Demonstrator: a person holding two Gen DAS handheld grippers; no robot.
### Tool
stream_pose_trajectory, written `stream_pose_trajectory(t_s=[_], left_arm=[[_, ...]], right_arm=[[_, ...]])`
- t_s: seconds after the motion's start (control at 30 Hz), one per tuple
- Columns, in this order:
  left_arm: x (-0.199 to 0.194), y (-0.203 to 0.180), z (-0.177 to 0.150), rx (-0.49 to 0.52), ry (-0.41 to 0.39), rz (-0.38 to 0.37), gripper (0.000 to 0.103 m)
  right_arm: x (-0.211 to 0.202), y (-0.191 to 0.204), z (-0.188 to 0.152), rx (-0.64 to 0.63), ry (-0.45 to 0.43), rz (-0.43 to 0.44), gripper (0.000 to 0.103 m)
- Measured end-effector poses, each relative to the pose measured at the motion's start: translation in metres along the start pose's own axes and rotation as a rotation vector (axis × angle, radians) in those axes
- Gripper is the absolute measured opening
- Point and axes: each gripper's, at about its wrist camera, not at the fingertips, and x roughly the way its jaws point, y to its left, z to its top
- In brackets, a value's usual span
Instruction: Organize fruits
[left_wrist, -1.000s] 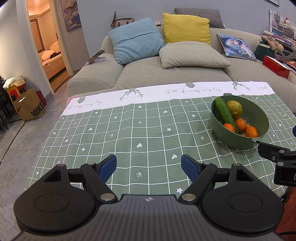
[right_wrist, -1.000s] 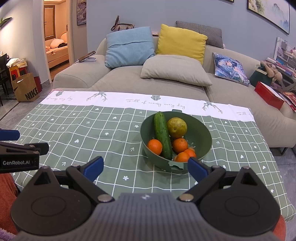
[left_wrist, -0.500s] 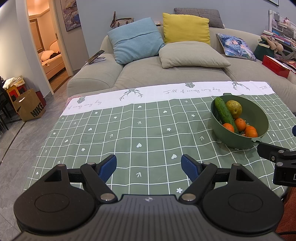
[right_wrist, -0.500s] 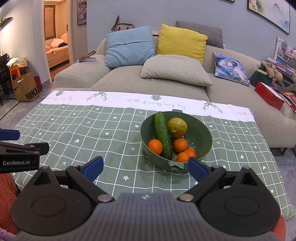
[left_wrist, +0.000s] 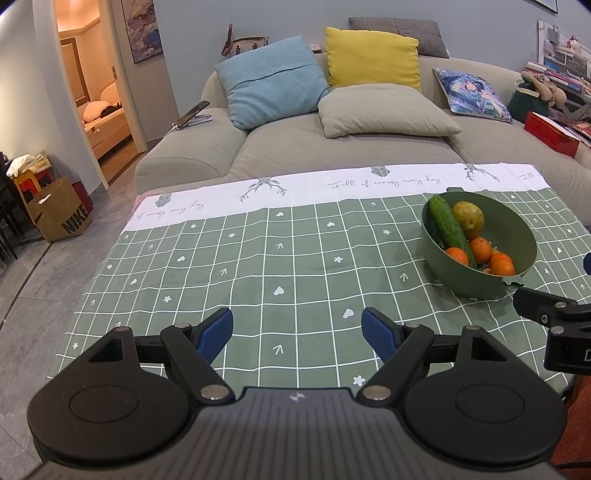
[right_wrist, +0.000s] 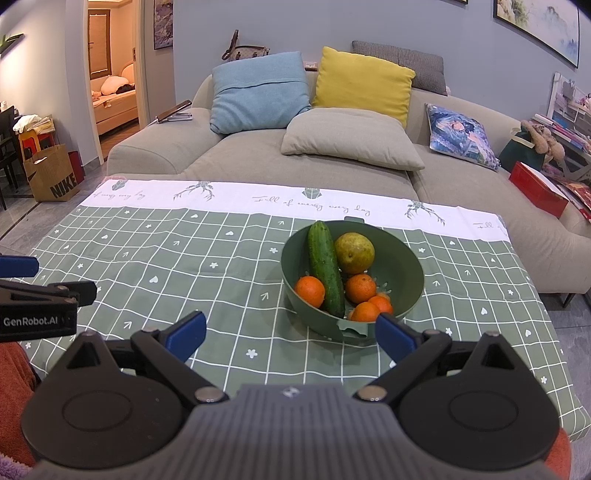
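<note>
A green bowl stands on the green checked tablecloth, right of centre. In it lie a cucumber, a yellow-green pear and several oranges. The bowl also shows at the right in the left wrist view. My right gripper is open and empty, just in front of the bowl's near rim. My left gripper is open and empty over the cloth near the table's front edge, left of the bowl.
A grey sofa with blue, yellow, beige and patterned cushions runs behind the table. A red box and clutter lie at the far right. A Nike paper bag stands on the floor at the left by a doorway.
</note>
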Motion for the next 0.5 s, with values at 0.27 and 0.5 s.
stream_pose_trajectory(t_s=[0.27, 0.5], left_arm=[[-0.0002, 0.0015, 0.0020, -0.007, 0.000, -0.004, 0.093], [0.0003, 0.0031, 0.0020, -0.019, 0.006, -0.005, 0.093]], right_arm=[[0.0000, -0.0002, 0.0002, 0.000, 0.001, 0.000, 0.094], [0.0008, 0.0005, -0.0018, 0.004, 0.008, 0.003, 0.094]])
